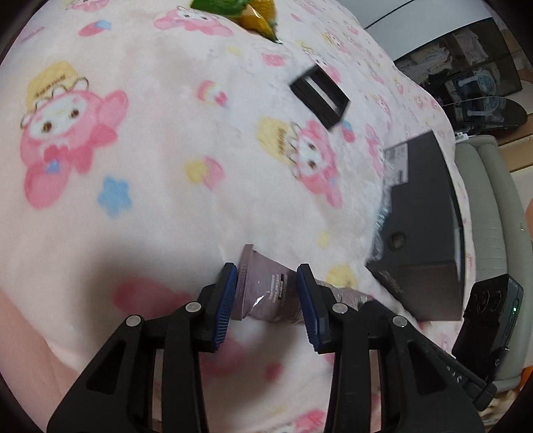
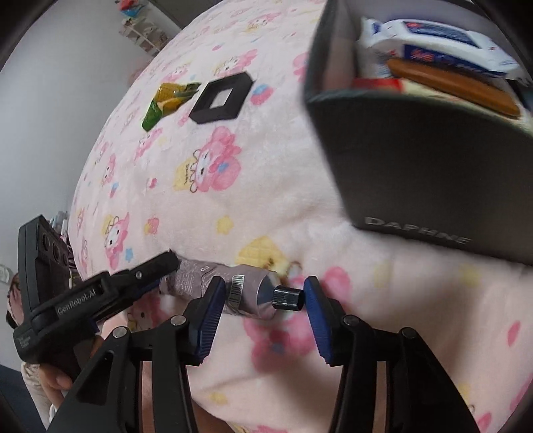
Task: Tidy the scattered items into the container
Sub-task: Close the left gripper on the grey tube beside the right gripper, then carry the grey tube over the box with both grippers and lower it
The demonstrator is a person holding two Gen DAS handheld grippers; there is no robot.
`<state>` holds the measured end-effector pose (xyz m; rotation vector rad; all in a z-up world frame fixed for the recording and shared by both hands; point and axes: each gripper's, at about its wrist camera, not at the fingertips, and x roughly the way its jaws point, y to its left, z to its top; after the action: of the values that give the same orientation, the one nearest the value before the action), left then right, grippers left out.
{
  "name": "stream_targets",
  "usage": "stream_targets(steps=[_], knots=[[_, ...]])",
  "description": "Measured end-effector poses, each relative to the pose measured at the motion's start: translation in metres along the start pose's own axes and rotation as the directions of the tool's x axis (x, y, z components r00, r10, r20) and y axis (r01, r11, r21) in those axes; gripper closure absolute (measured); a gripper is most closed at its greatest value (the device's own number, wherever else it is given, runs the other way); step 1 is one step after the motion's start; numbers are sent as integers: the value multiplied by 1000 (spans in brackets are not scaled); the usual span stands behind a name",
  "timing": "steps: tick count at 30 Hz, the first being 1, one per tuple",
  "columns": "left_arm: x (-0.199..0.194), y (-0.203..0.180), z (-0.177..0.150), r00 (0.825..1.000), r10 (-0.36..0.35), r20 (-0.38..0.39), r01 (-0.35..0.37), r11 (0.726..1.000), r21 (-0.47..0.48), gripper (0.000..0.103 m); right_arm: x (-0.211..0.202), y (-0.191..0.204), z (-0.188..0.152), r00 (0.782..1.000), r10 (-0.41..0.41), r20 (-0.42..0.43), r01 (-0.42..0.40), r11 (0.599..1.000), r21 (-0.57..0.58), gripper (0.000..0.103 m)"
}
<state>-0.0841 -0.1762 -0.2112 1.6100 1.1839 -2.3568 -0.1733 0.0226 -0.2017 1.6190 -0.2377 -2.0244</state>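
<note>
Right wrist | green packet [image 2: 166, 100] beside black frame [image 2: 221, 98]; box [image 2: 416, 160] right

The green and yellow crinkly packet [image 1: 248, 10] was cut off by the top edge. Small print on the crumpled mauve metal tube [image 1: 266, 293] stayed unreadable. The dark grey cardboard box [image 2: 416, 160] was blurred, its contents partly cropped.

Mauve tube [image 2: 246, 293], pink cartoon-print blanket [image 2: 233, 206]

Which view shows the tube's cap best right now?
The right wrist view: the tube lies sideways there, with its black cap sharp and unblocked between the right gripper's pads. The left wrist view shows only the tube's crimped end and body; the cap end is hidden.
</note>
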Motion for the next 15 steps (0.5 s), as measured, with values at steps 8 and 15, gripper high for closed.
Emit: stream_targets(steps=[8,15], knots=[[-20,-41,-7,996,-85,3,84,996,39,66,-74,-18,-6,994,18,106,-22,999,33,58],[-46,-91,-5,993,-113,39,106,983,147,66,-120,-19,-4,979,43,201,-53,998,42,58]])
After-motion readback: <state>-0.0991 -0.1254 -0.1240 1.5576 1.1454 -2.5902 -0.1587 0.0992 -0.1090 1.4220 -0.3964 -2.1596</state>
